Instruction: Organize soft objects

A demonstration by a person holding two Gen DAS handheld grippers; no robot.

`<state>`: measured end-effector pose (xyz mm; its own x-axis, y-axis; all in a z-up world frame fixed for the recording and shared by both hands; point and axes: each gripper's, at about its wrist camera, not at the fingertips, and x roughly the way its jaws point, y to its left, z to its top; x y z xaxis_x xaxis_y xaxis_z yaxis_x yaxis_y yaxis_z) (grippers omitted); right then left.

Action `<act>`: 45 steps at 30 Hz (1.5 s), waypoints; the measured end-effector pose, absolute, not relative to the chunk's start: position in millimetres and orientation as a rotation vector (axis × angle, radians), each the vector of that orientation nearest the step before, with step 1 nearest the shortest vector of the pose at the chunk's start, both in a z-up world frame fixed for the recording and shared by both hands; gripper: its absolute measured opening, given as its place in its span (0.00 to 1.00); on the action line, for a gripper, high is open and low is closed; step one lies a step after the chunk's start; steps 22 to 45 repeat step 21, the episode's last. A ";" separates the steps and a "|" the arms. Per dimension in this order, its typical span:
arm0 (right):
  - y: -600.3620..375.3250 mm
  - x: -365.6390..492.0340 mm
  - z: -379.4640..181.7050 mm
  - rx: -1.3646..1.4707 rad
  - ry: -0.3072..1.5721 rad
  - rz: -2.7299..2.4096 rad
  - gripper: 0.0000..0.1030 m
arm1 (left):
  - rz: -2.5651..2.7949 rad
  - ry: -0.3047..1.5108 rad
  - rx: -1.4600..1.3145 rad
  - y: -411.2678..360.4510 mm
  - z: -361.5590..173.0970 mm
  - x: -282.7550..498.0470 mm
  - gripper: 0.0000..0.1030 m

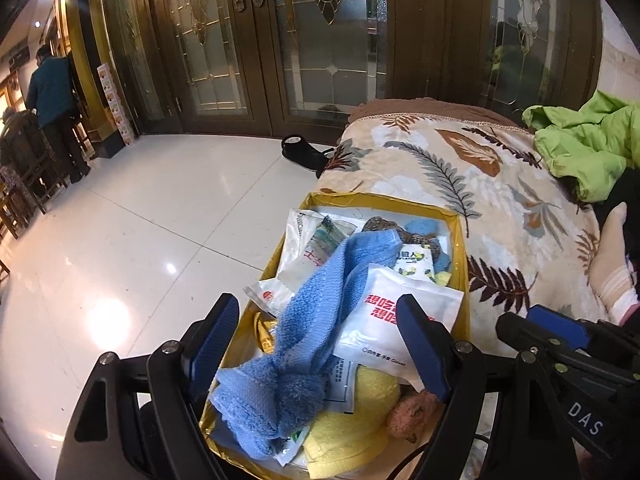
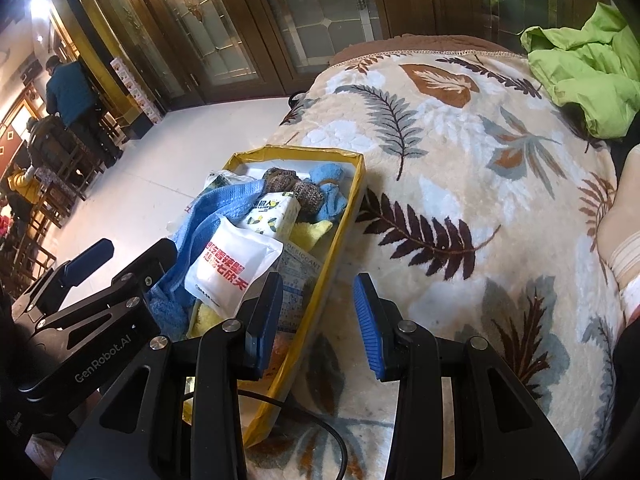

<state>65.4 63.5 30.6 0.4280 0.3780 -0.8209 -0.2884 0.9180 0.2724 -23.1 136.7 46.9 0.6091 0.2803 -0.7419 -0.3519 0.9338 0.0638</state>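
Observation:
An open yellow box point(image 1: 464, 264) point(image 2: 345, 216) lies on a leaf-print blanket point(image 1: 500, 200) point(image 2: 460, 152), full of soft things. A blue towel point(image 1: 320, 300) point(image 2: 212, 208) drapes over a white packet with red print point(image 1: 384, 296) point(image 2: 232, 264), a tissue pack point(image 1: 414, 262) point(image 2: 272, 216), yellow cloth point(image 1: 360, 420) and a brown fuzzy piece point(image 1: 412, 412). My left gripper point(image 1: 320, 340) point(image 2: 138, 248) hangs wide open just over the towel and packet, gripping nothing. My right gripper point(image 2: 318, 316) point(image 1: 532, 320) is half open above the box's right wall, with nothing held.
A green jacket point(image 1: 592, 144) point(image 2: 588, 72) lies at the blanket's far right, near a pale knitted sleeve or sock point(image 1: 612, 272). White tiled floor point(image 1: 140, 220) spreads left of the box, with a black shoe point(image 1: 300, 148) by the glazed doors. A person point(image 1: 52, 96) stands far left.

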 end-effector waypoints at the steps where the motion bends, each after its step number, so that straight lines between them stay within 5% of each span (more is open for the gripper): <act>1: 63.1 65.4 30.7 0.095 1.051 0.417 0.36 | 0.364 0.838 -0.094 136.3 47.1 -23.0 0.79; 45: 44.4 63.0 36.8 0.138 1.039 0.408 0.36 | 0.323 0.784 -0.077 112.2 66.8 -32.1 0.79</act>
